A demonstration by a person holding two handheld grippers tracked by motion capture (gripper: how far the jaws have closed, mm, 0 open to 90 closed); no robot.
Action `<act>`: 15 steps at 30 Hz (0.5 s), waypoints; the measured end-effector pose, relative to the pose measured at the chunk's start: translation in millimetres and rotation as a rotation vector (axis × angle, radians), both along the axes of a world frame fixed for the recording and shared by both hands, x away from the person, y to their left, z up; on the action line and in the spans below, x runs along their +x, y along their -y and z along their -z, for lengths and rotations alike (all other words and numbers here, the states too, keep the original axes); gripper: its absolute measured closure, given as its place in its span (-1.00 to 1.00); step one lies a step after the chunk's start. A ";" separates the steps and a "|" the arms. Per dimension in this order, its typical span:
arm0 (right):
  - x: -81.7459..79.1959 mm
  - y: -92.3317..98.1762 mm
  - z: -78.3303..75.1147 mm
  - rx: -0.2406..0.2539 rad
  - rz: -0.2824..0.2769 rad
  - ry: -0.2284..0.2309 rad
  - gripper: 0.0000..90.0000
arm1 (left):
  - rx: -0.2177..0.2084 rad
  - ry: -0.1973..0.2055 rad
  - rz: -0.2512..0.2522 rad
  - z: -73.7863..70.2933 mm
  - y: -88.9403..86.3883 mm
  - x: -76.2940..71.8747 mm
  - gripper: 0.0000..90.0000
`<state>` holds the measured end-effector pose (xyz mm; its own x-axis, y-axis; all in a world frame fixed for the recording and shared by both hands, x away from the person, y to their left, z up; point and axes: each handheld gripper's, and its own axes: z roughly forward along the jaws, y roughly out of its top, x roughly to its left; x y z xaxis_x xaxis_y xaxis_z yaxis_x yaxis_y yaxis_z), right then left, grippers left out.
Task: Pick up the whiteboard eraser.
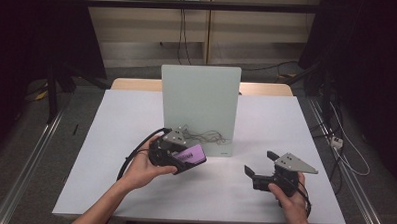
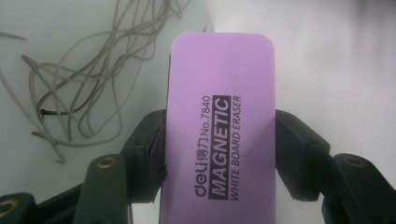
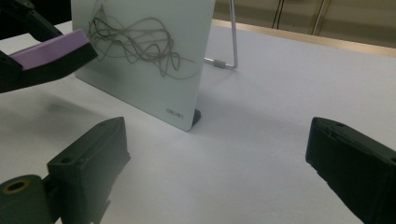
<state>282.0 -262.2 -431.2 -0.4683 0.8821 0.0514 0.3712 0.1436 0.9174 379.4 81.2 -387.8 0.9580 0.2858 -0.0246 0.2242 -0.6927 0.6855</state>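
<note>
Left gripper point(image 1: 185, 160), frame centre: jaws pinch purple whiteboard eraser point(image 2: 219, 130) by its long edges. Right gripper point(image 1: 261, 163), lower right: jaws spread, empty. Scribbled whiteboard point(image 1: 199, 104) upright behind.

White table point(image 1: 136, 115) carries an upright (scribbled) whiteboard point(image 1: 199, 99).

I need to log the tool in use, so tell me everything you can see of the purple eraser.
The purple eraser is a flat rectangular block with rounded corners, smooth plastic by its look, over a dark underside. Its face carries black print: deli, No.7840, MAGNETIC, WHITE BOARD ERASER. The left gripper clamps it by its long sides, a black finger pressed on each. It is held off the table, just in front of the scribbled lines on the upright whiteboard; whether it touches the board is unclear.
</note>
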 end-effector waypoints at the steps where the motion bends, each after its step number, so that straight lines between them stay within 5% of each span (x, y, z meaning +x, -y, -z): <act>1: 0.3 0.2 0.1 0.001 0.002 -0.002 -0.87 | -0.007 0.007 -0.002 -0.9 -1.1 -0.8 -0.10; 8: 3.2 -1.4 0.5 0.007 0.003 -0.008 -0.87 | -0.037 0.023 0.002 -5.0 -11.2 -2.9 -0.10; 15: 0.8 -1.4 1.2 0.001 -0.002 -0.010 -0.87 | -0.046 0.086 -0.022 -12.6 -15.1 -2.5 -0.10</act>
<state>282.8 -260.8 -432.4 -0.4694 0.8811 0.0570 0.3797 0.1432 0.9140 376.9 96.2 -375.2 0.9505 0.3076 0.0439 0.1784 -0.6558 0.7336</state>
